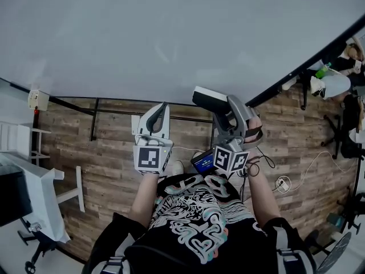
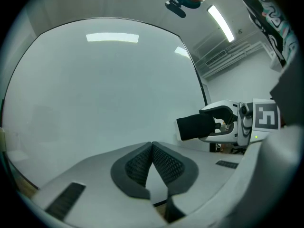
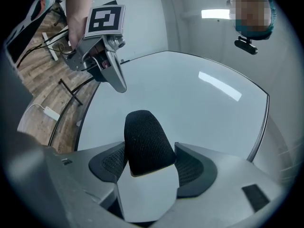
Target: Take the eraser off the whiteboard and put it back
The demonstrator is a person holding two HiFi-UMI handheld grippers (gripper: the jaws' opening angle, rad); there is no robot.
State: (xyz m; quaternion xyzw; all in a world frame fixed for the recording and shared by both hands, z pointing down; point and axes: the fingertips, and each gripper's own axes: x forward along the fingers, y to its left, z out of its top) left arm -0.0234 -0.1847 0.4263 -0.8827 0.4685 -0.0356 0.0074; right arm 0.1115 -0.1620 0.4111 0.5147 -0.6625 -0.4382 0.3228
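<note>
R gripper (image 3: 152,167) is clamping eraser (image 3: 145,141), long axis pointing at whiteboard (image 3: 190,108) ahead; L gripper (image 2: 152,148) is idling closed, empty.

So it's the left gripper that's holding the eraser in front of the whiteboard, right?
Not quite: the right gripper holds the eraser in front of the whiteboard. The right gripper view shows it clamped between those jaws. The left gripper has its jaws closed together on nothing.
</note>
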